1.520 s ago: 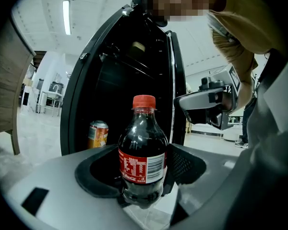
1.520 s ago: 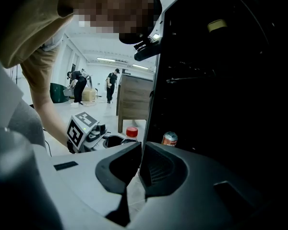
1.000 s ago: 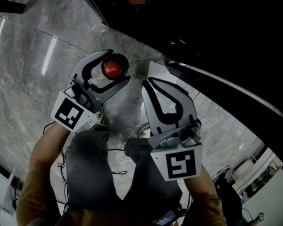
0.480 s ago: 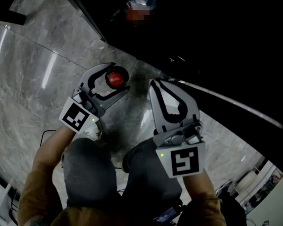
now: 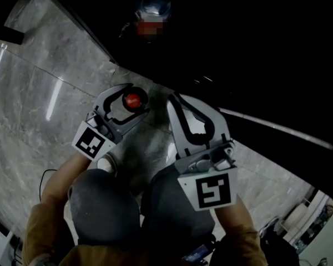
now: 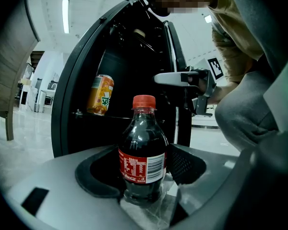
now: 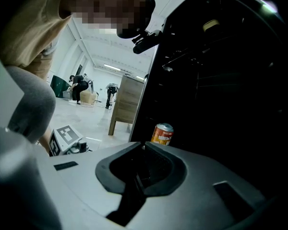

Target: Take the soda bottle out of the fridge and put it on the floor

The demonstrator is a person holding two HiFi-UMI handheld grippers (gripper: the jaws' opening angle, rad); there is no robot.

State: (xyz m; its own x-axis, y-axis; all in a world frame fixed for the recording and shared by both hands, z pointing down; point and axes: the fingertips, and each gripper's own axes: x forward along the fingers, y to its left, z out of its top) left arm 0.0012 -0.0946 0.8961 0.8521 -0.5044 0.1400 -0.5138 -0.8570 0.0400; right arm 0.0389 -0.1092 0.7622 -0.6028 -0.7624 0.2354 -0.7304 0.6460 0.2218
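Observation:
The soda bottle (image 6: pixel 143 152) is dark cola with a red label and a red cap (image 5: pixel 132 100). It stands upright between the jaws of my left gripper (image 6: pixel 143 172), which is shut on its lower body. Grey marble floor (image 6: pixel 151 213) shows right under the bottle; whether they touch I cannot tell. In the head view the left gripper (image 5: pixel 127 102) sits low over the floor (image 5: pixel 39 93), in front of the open black fridge (image 6: pixel 129 56). My right gripper (image 5: pixel 173 98) hangs just to its right, with its jaws shut and nothing in them (image 7: pixel 143 145).
An orange can (image 6: pixel 100 95) stands on a shelf inside the fridge; it is also in the right gripper view (image 7: pixel 162 134). The fridge's dark body (image 5: pixel 255 49) fills the upper right. The person's knees (image 5: pixel 105 204) are close below the grippers. A wooden cabinet (image 7: pixel 127 102) stands farther back.
The left gripper has sunk lower toward the floor with the bottle; its cap looks smaller from above. The knees have come further into view. The right gripper stays shut beside it.

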